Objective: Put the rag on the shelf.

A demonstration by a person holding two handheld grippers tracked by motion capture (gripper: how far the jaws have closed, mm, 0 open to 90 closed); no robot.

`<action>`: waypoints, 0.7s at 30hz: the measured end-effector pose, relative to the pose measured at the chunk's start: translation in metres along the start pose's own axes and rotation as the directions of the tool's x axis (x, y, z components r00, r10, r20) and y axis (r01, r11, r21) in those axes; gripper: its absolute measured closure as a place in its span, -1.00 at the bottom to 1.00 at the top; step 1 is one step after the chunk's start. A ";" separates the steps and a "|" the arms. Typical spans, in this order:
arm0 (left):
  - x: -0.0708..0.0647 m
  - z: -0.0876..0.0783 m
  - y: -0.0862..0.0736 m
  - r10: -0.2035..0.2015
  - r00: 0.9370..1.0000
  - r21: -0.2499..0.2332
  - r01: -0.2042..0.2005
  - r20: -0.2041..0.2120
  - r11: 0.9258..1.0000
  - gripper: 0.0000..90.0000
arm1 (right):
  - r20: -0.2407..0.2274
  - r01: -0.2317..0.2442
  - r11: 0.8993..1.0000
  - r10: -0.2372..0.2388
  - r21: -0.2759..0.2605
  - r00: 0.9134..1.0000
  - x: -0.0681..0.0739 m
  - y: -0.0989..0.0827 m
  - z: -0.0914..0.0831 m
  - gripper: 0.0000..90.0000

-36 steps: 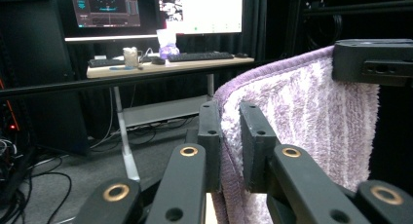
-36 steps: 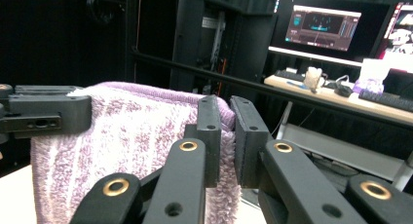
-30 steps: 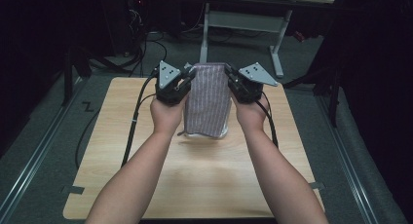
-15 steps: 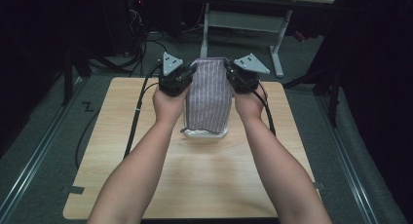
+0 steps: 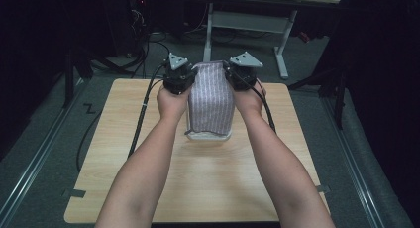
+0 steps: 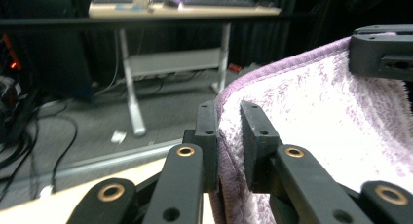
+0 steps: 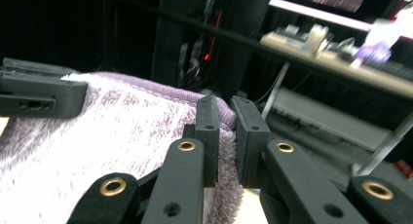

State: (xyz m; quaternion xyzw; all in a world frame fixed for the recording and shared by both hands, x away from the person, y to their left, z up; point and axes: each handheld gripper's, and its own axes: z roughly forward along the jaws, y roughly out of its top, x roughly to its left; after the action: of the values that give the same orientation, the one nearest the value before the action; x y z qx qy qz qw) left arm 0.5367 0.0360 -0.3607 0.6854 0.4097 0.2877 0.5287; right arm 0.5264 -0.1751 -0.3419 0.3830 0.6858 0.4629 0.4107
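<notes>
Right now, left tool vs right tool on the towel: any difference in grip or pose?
The left tool pinches the towel's left top corner; the right tool pinches its right top corner. In the high view the left tool's grey plate looks narrower than the right tool's, so they seem turned differently. Shared: both are shut on the towel's hemmed top edge, holding it up so that it hangs down to the table.

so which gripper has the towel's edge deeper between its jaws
The left gripper: the purple towel runs down the full length of its jaws, while the right gripper pinches only the towel's hemmed corner.

Overhead forward-down view of table [image 5: 148, 188]; two close claw-mounted views facing forward, sharing the towel [image 6: 341, 117].
</notes>
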 end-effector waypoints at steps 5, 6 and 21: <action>0.003 0.004 -0.006 -0.025 1.000 0.039 0.024 0.018 0.999 0.56 | -0.018 -0.022 0.999 0.022 0.029 1.000 0.001 -0.010 0.007 0.53; 0.003 0.004 -0.006 -0.023 1.000 0.039 0.023 0.019 0.999 0.47 | -0.024 -0.024 0.999 0.025 0.036 0.999 0.000 -0.011 0.008 0.47; -0.004 -0.009 -0.003 -0.021 0.999 0.019 0.020 0.042 1.000 0.32 | -0.044 -0.011 1.000 0.012 0.030 0.999 0.004 -0.006 -0.006 0.44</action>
State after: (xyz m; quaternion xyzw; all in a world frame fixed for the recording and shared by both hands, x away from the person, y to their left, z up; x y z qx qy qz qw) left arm 0.5259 0.0372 -0.3612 0.6919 0.4081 0.2641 0.5338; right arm 0.5187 -0.1752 -0.3472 0.3826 0.6992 0.4634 0.3872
